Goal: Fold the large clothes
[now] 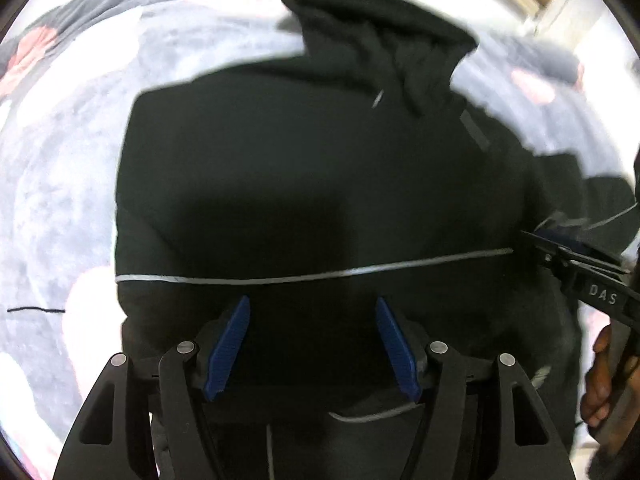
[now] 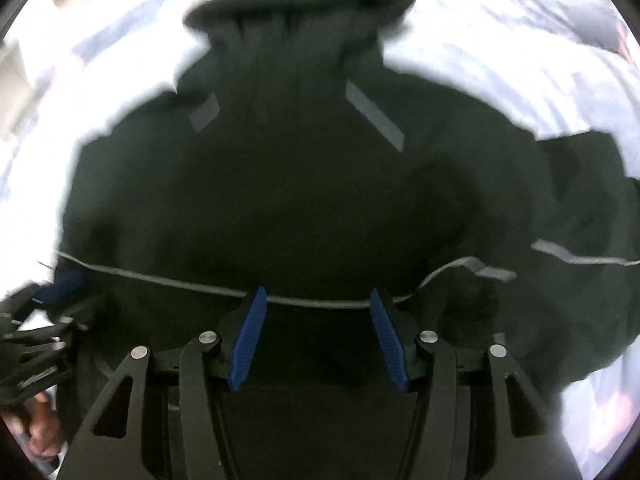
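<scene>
Both the left gripper (image 1: pixel 312 308) and right gripper (image 2: pixel 316 298) are held with blue pads wide apart, nothing gripped, above the black hooded jacket (image 1: pixel 300 168). "DAS" is read on the right gripper's body in the left view. The jacket is spread on a grey-and-pink blanket (image 1: pixel 60 184), hood (image 2: pixel 300 8) farthest.

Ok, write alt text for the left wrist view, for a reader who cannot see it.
A black hooded garment with a thin grey stripe lies spread on a pale floral blanket. The left gripper hovers over it, blue fingers apart and empty; the right gripper enters at the right edge.
</scene>
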Action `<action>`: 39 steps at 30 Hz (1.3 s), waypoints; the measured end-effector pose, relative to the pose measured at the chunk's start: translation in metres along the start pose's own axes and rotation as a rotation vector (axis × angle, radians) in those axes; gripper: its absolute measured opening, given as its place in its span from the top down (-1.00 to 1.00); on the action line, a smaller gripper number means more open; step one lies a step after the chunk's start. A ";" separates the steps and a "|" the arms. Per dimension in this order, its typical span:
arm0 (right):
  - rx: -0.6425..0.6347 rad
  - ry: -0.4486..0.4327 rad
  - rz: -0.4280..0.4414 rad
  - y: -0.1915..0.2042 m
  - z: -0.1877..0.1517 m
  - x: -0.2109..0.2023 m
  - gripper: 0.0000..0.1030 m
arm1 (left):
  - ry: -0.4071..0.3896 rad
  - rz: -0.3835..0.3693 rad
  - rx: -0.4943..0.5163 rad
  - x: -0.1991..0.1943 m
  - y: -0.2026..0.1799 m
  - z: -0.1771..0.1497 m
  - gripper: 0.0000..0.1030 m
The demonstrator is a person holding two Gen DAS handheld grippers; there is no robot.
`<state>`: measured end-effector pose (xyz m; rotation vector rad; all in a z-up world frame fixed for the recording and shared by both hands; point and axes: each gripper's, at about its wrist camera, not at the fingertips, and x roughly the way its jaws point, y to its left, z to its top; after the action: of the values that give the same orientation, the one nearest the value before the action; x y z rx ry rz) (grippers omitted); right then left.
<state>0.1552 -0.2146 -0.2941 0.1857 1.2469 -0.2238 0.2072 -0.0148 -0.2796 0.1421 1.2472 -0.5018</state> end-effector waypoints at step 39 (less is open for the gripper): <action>0.373 -0.214 0.009 -0.253 -0.176 -0.277 -0.12 | -0.272 -0.036 0.076 -0.232 -0.200 -0.140 -0.31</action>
<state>-0.1573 -0.3938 -0.0897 0.4763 0.9832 -0.4570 -0.0546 -0.0730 -0.0761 0.1118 0.9671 -0.5796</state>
